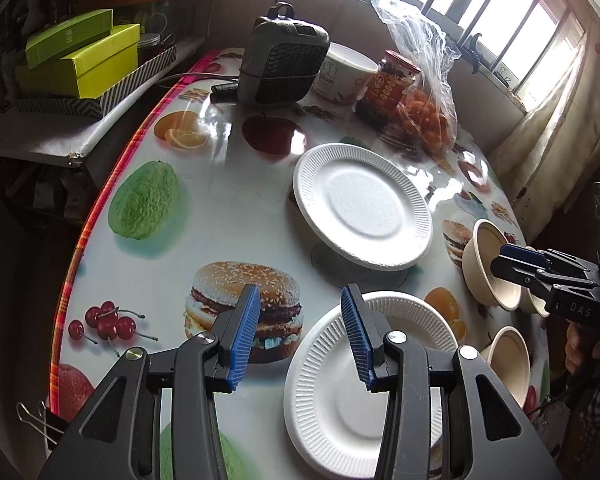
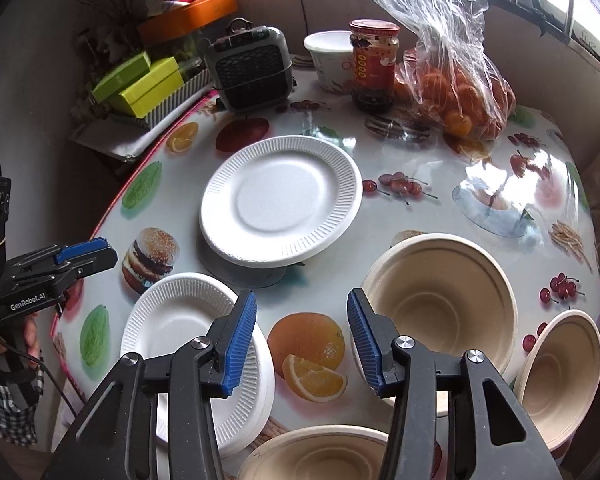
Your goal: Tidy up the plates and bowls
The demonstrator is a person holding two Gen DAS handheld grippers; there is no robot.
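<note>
Near bowl [image 2: 316,454] cut off by bottom edge in right view. Right finger [image 1: 362,340] covers part of near plate [image 1: 340,400]. Jar [image 2: 374,66] label too small to read. Far plate's [image 2: 280,200] support hidden.

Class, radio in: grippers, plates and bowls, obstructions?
Left gripper and right gripper open, empty. White foam plates, beige pulp bowls unstacked. Nothing blocking.
</note>
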